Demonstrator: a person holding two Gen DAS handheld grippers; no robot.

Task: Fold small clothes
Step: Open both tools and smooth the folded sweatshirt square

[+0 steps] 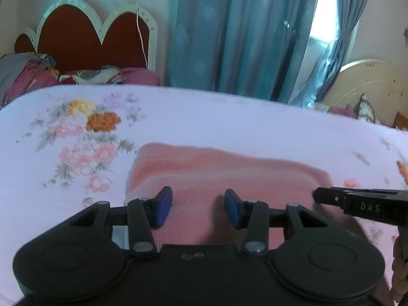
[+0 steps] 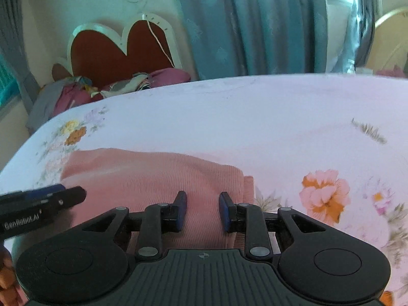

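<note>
Pink knit garment folded flat on floral bedsheet; L gripper & R gripper above it, fingers parted, grasping nothing.

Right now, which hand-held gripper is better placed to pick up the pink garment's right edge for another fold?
Right, probably. The right hand-held gripper hangs open just inside the pink garment's right edge, while the left hand-held gripper, also open, sits further left.

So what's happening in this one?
A person is folding a pink garment on a floral bedsheet, with a gripper in each hand. The garment lies folded flat. The left gripper and right gripper both hover open just above it, gripping nothing.
</note>
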